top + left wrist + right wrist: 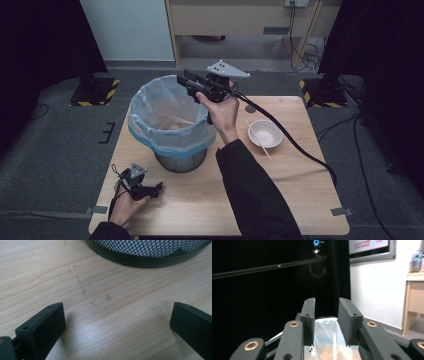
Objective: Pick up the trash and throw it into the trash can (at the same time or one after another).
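white bowl (265, 133) | chopstick (257, 138) across it | wooden table (300, 200)

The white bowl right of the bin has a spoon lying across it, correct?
Not quite. The high view shows a single chopstick, not a spoon, lying across the white bowl, which does sit right of the bin.

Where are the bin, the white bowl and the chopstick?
bin (181, 161), high view, on its mesh wall.
white bowl (266, 132), high view, on its inside.
chopstick (263, 149), high view, on its lower end.
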Demonstrator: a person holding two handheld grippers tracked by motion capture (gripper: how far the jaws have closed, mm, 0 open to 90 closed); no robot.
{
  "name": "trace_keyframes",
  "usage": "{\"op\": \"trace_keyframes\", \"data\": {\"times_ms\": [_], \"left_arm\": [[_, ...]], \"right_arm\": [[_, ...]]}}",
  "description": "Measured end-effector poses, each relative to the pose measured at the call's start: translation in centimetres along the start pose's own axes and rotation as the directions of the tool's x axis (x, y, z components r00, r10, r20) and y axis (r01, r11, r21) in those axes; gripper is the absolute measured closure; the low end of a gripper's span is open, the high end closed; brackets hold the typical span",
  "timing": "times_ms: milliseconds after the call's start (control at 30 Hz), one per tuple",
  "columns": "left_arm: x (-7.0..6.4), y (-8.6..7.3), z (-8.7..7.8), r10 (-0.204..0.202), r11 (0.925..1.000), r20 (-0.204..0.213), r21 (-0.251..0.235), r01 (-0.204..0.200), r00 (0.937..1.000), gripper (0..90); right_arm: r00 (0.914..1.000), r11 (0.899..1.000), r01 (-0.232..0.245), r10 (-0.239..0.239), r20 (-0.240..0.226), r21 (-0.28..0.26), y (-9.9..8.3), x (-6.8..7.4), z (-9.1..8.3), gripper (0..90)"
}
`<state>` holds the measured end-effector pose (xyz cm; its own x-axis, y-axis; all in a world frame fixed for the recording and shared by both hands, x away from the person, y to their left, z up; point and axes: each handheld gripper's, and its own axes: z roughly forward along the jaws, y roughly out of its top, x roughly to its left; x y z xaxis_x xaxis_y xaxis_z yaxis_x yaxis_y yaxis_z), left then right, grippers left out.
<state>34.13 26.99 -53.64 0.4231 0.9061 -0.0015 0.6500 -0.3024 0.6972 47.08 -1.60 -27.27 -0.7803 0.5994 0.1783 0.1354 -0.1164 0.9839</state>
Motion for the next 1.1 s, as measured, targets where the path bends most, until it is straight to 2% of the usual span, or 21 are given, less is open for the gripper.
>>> {"op": "trace_keyframes", "data": {"times_ms": [67, 100, 133, 267, 433, 533, 800, 967, 1067, 1100], "left_arm": [[0.0, 0.0, 0.0, 0.000, 1.0000, 0.000, 0.000, 0.000, 1.0000, 0.0], [0.0, 0.0, 0.0, 0.000, 1.0000, 0.000, 0.000, 0.000, 1.0000, 0.0], [0.0, 0.0, 0.0, 0.002, 1.0000, 0.001, 0.001, -0.002, 1.0000, 0.0], [0.0, 0.0, 0.0, 0.002, 1.0000, 0.001, 0.001, -0.002, 1.0000, 0.0], [0.0, 0.0, 0.0, 0.003, 1.0000, 0.001, 0.002, -0.003, 1.0000, 0.0], [0.0, 0.0, 0.0, 0.003, 1.0000, 0.001, 0.002, -0.003, 1.0000, 0.0], [0.0, 0.0, 0.0, 0.002, 1.0000, 0.001, 0.002, -0.002, 1.0000, 0.0], [0.0, 0.0, 0.0, 0.002, 1.0000, 0.001, 0.002, -0.002, 1.0000, 0.0], [0.0, 0.0, 0.0, 0.003, 1.0000, 0.001, 0.002, -0.003, 1.0000, 0.0], [0.0, 0.0, 0.0, 0.003, 1.0000, 0.001, 0.002, -0.003, 1.0000, 0.0]], "right_arm": [[0.9994, 1.000, 0.008, -0.007, 0.033, -0.016, 0.3, -0.7, -0.8, 56.9], [0.9994, 1.000, 0.008, -0.007, 0.033, -0.016, 0.3, -0.7, -0.8, 56.9], [0.9974, 0.999, 0.018, -0.016, 0.071, -0.031, 0.5, -1.5, -1.8, 51.9], [0.9902, 0.999, 0.032, -0.028, 0.137, -0.027, 0.2, -3.6, -4.1, 46.6], [0.9798, 0.999, 0.040, -0.039, 0.196, 0.002, -0.7, -5.9, -7.4, 42.4], [0.9706, 0.999, 0.041, -0.042, 0.237, 0.010, -1.4, -7.0, -9.4, 39.3], [0.9516, 0.997, 0.034, -0.054, 0.302, 0.071, -4.0, -9.3, -13.3, 41.0], [0.9364, 0.992, 0.005, -0.047, 0.348, 0.123, -6.4, -10.7, -15.1, 40.8], [0.9239, 0.987, -0.014, -0.049, 0.380, 0.163, -7.8, -11.5, -15.9, 41.2], [0.9239, 0.987, -0.014, -0.049, 0.380, 0.163, -7.8, -11.5, -15.9, 41.2]]}}
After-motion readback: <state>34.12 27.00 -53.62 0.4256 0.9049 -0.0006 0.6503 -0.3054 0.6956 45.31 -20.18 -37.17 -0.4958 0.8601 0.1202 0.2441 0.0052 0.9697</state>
